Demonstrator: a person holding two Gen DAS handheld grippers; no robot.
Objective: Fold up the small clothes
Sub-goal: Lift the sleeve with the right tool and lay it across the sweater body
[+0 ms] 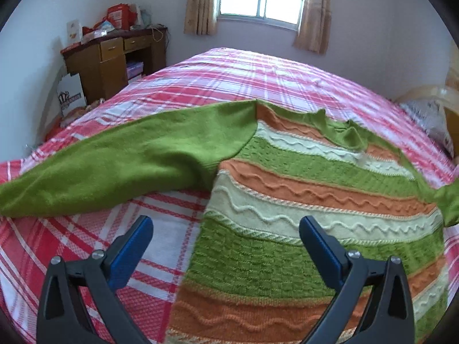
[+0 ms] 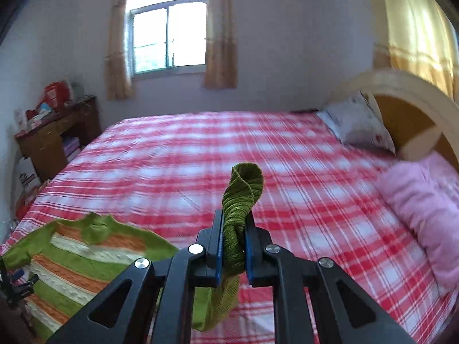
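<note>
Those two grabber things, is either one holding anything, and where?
The right gripper is shut on the striped sweater, pinching the ribbed green cuff of one sleeve. The left gripper is open above the sweater, holding nothing.

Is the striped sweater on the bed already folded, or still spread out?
Spread: the sweater lies flat, one sleeve stretched sideways; the right tongs pinch its other cuff.

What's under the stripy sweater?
The stripy sweater lies spread on the red-and-white checked bedspread, which shows all around it. The part beneath is covered, so nothing else can be seen there.
</note>
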